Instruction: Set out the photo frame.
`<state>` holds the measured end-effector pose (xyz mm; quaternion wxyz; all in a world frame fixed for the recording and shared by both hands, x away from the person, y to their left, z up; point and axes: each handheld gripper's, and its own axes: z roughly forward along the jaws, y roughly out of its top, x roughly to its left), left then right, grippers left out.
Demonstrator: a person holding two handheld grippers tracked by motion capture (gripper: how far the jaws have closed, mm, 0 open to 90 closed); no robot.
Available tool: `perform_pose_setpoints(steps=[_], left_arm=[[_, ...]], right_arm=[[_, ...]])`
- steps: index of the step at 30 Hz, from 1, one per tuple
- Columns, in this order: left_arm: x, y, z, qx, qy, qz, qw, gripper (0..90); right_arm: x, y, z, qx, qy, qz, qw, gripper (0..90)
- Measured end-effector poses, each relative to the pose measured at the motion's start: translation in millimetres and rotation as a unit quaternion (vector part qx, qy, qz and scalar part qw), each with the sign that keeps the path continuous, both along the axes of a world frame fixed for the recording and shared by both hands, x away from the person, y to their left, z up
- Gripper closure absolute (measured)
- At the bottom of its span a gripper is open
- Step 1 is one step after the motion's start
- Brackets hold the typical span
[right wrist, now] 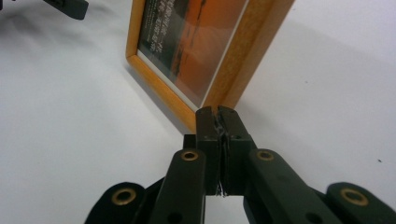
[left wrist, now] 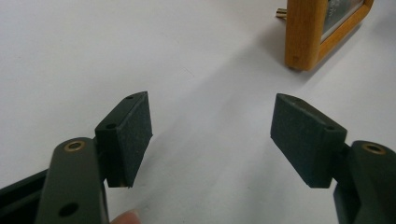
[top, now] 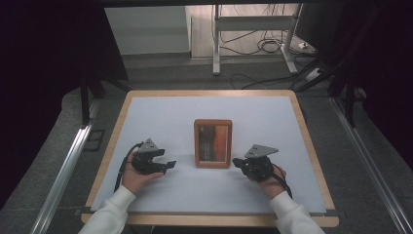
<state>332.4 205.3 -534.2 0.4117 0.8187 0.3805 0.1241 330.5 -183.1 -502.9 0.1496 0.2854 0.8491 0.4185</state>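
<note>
Picture frame (top: 213, 143) lies flat on the white table (top: 272, 117) between my two grippers. My left gripper (top: 168, 165) rests off the frame's left side, and its own view shows wide-open jaws with nothing between them, the frame's (left wrist: 303, 32) wooden edge ahead to the right. My right gripper (right wrist: 217, 116) is pressed shut, empty, tips just short of the frame's near corner (right wrist: 196, 114), its orange print showing.

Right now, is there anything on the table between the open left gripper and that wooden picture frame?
Nothing: in the high view only bare white table surface lies between the left gripper and the picture frame.
</note>
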Motion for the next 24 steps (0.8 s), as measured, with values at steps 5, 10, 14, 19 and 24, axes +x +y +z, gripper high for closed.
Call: perform_pose_setpoints(steps=[5, 10, 14, 19, 24], left_arm=[[-2.4, 0.5, 1.1, -0.001, -0.002, 0.001, 1.0, 28.9], [-2.8, -0.4, 1.5, -0.001, -0.004, 0.0, 1.0, 28.9], [-4.8, 0.2, 3.2, -0.006, -0.008, 0.005, 0.9999, 28.9], [-9.6, 0.4, 4.3, -0.008, -0.01, 0.009, 0.9999, 29.0], [-15.9, 0.0, 5.5, -0.008, -0.014, 0.013, 0.9998, 29.0]], right_arm=[[-2.2, -12.2, 2.7, 0.011, 0.004, -0.014, 0.9998, 79.0], [-6.6, -30.7, 3.9, 0.026, 0.003, -0.054, 0.9982, 45.4], [-12.9, -48.1, 3.2, 0.035, 0.011, -0.076, 0.9964, 32.6], [-28.6, -77.5, -3.5, 0.027, 0.006, -0.103, 0.9943, 26.9], [-42.2, -106.3, -4.2, 0.037, -0.007, -0.138, 0.9897, 25.3]])
